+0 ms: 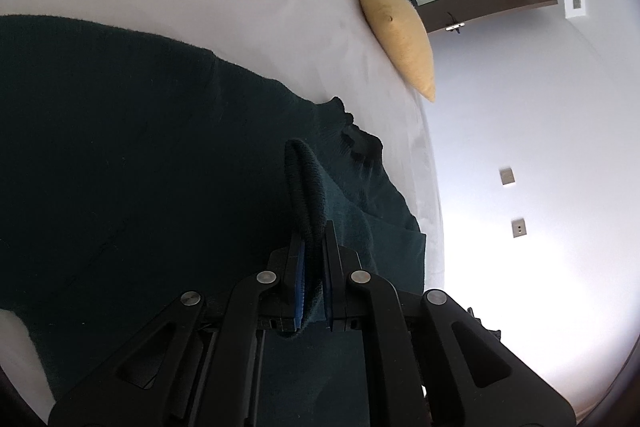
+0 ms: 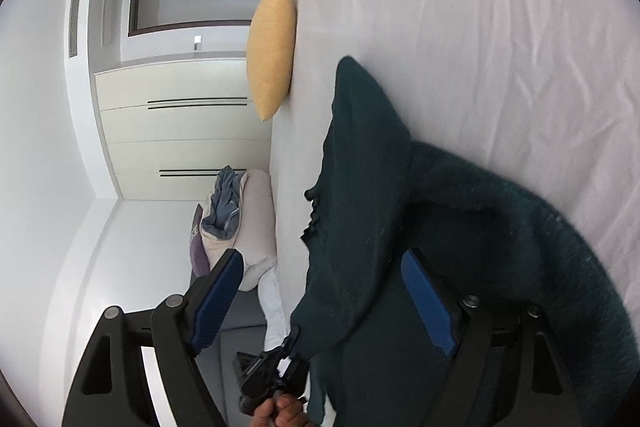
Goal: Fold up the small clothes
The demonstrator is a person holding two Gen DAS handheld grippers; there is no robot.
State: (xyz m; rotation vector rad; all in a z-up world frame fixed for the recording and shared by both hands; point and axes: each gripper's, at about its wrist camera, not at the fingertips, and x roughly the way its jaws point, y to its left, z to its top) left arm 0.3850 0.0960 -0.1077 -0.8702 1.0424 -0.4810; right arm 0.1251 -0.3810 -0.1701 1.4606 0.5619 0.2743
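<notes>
Left tongs (image 1: pixel 311 247) clamped on a fold of the dark green knit sweater (image 1: pixel 140 155) spread on the white bed (image 1: pixel 240 7), right tongs (image 2: pixel 320 291) apart, sweater edge between them unpinched, so nearer for regrasping.

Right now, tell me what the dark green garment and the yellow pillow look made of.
Dark green garment: likely knitted wool or acrylic, matte, with a fuzzy nap and ribbed edge. Yellow pillow: seemingly woven cotton or linen, matte, fine grain, no sheen.
</notes>
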